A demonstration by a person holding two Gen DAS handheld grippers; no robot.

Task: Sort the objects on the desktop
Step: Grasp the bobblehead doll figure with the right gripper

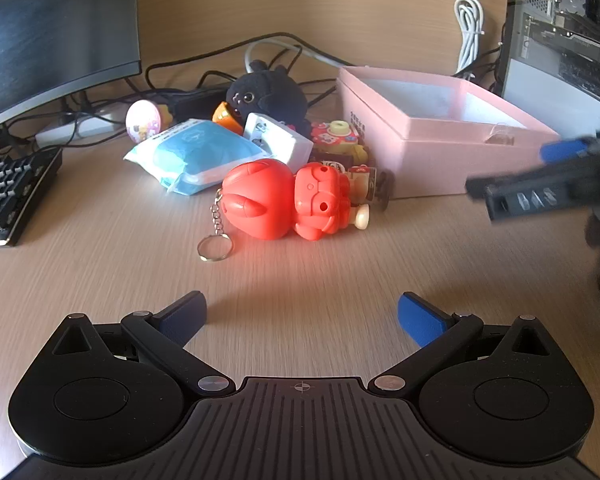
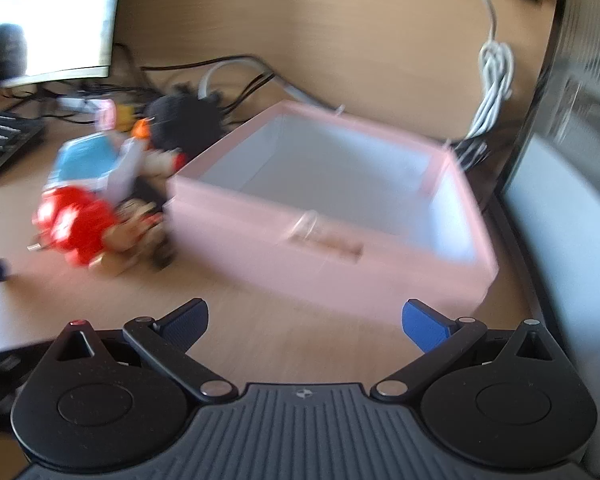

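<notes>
Between my left gripper's [image 1: 302, 316] wide-spread fingers lies only bare desk; it holds nothing, and it hangs low over the wood grain on the near side of the clutter. Straight ahead of it, nearest of the pile, is the red toy figure [image 1: 284, 200] lying on its side, its keyring [image 1: 215, 247] trailing toward me at the left. Behind that I make out a small toy car [image 1: 366, 184], a blue tissue pack [image 1: 190, 156], a white boxy item [image 1: 278, 138], a black plush [image 1: 266, 96] and a pink round capsule [image 1: 143, 120] further back. Right of the pile sits the pink box [image 1: 452, 160], open at the top and, as far as I can see, with nothing in it.

My right gripper [image 2: 304, 322] is spread just as wide and also empty. Its view is smeared, so I judge it is swinging; it faces the near wall of the box, with the pile off to its left. From the left wrist it shows as a dark blur at the right edge.

I'd say sorting has barely begun: a first pick is being lined up. Next I'd ease the left gripper forward, straddle the red figure across its body, not the chain, and close before lifting right toward the box.
</notes>
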